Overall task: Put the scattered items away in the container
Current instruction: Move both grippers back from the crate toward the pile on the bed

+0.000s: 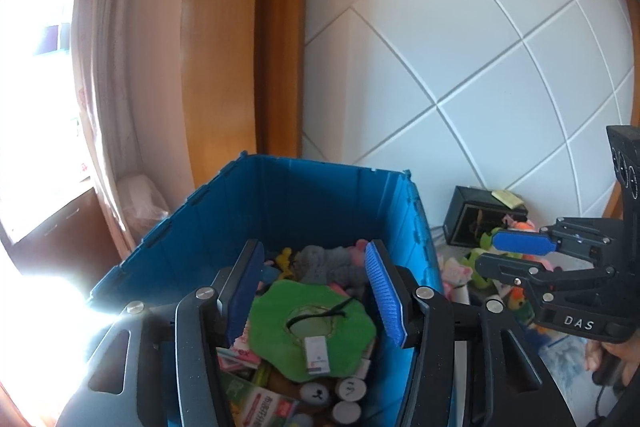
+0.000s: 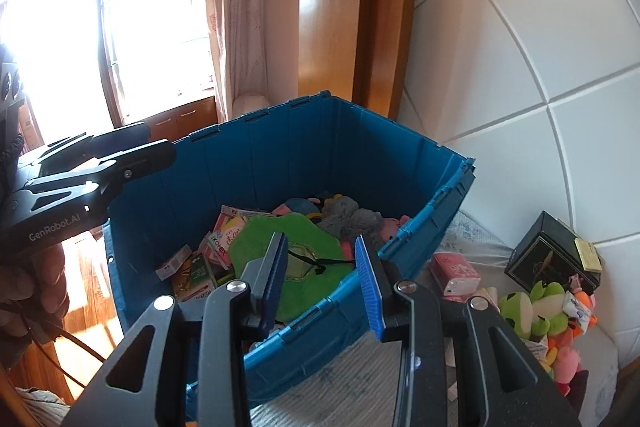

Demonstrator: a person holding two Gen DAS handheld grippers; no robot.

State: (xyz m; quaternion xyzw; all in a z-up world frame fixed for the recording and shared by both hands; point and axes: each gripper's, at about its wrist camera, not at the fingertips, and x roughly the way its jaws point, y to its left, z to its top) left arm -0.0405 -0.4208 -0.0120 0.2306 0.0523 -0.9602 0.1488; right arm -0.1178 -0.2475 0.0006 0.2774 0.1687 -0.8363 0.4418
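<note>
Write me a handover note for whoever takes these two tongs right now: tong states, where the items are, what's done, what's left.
Left tongs: open, empty, above the blue crate.
Right tongs: jaws apart, nothing between them, at the crate's near right rim.
Done: green plush, grey plush and small packets lie in the crate.
Left: pink tissue pack, frog plush, the bright toy pile and the black box sit outside, right of the crate by the wall.

Pale patterned bedcover (image 2: 352, 383) carrying the clutter

Blue crate (image 2: 404, 267) sits on it; right of the crate lie a pink tissue pack (image 2: 456, 273), black box (image 2: 548, 255) and plush toys (image 2: 532, 311).
</note>
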